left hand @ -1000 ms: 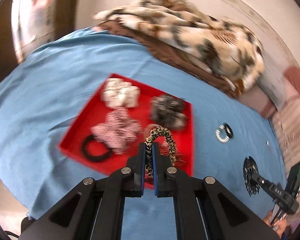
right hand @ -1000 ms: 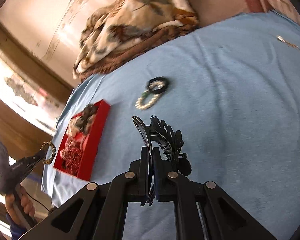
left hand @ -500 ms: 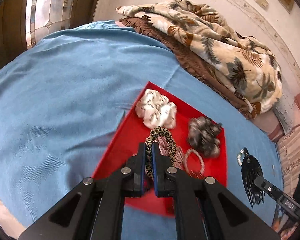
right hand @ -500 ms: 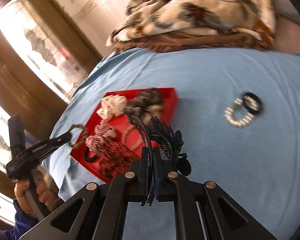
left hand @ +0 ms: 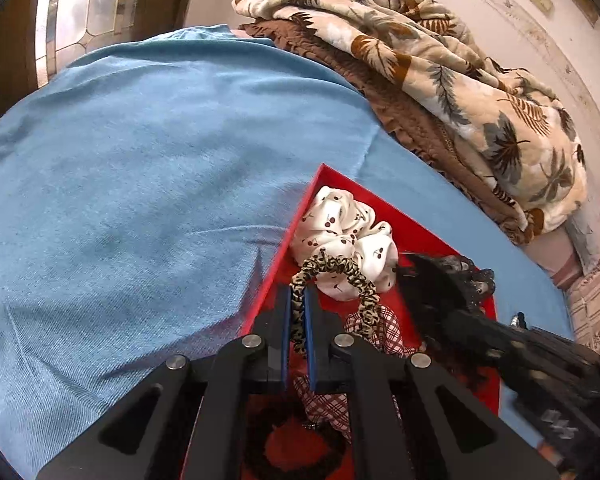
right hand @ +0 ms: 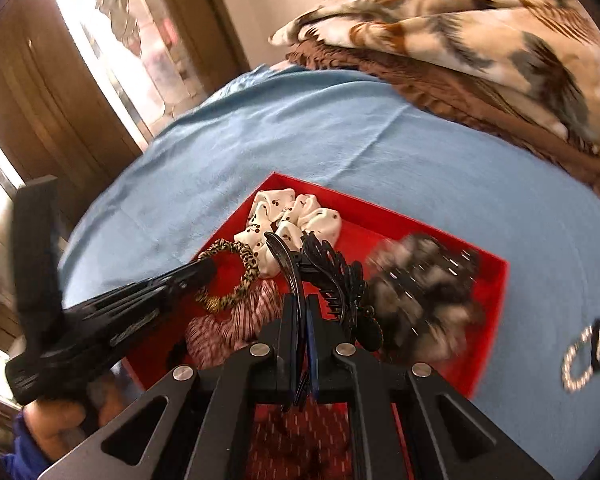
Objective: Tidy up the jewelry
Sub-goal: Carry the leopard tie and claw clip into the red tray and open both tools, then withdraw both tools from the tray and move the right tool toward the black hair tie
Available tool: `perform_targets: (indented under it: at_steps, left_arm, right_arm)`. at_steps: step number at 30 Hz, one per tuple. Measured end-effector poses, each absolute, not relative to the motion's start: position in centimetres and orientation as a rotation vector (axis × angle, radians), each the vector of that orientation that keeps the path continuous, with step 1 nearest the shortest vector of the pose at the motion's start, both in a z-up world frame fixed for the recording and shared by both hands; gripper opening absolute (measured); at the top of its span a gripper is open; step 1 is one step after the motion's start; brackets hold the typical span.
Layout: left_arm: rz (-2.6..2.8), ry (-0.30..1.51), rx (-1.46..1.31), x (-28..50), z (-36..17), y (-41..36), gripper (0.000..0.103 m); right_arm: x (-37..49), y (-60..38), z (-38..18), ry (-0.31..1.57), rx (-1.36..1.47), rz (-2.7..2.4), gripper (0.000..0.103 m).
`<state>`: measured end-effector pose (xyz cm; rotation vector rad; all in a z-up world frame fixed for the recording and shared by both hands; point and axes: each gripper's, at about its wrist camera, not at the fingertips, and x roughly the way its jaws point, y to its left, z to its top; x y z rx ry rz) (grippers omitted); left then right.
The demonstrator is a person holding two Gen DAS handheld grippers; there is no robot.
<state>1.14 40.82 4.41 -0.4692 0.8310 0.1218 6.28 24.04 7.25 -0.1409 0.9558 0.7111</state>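
Both grippers carry hair accessories over the red rectangular tray (right hand: pixel 494 280) at lower centre.

Left gripper (left hand: pixel 299 300) clamps a leopard-print fabric scrunchie (left hand: pixel 340 270); right gripper (right hand: pixel 303 308) pinches a black plastic claw clip (right hand: pixel 332 276).

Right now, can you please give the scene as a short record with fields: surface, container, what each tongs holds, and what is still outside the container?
surface: blue sheet
container: red tray, holding scrunchies
left tongs: shut on leopard-print hair tie, above the tray
right tongs: shut on black claw clip, above the tray
outside the tray: pearl bracelet and black ring, on the sheet
background: folded leaf-print blanket
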Motion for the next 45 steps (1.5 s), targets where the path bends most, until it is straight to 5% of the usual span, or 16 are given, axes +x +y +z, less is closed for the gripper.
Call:
perform_targets:
  at_steps: [7,12,17,24,45]
  left_arm:
    - [0.077,0.796,-0.513,0.4,4.8,41.7,0.010]
    - [0.038,0.738,-0.537,-0.3,5.6,41.8,0.033]
    - [0.045,0.679,-0.506,-1.1,6.6,41.5,0.049]
    - [0.078,0.664,-0.492,-1.8,6.5,41.7,0.061]
    - [0.094,0.717,-0.272,-10.3,7.8,32.4,0.064]
  right_arm:
    - [7.0,24.4,5.7,0.979,-0.151,0.670,0.006]
    - [6.3,24.6,6.7,0.950,-0.181,0.658,0.008]
    - [5.3,24.2,8.6,0.906,-0.173,0.645,0.039]
    - [1.9,19.6,10.6,0.876,-0.136,0.596,0.056]
    - [-7.9,-2.1,7.0,0.973,0.015,0.218,0.063]
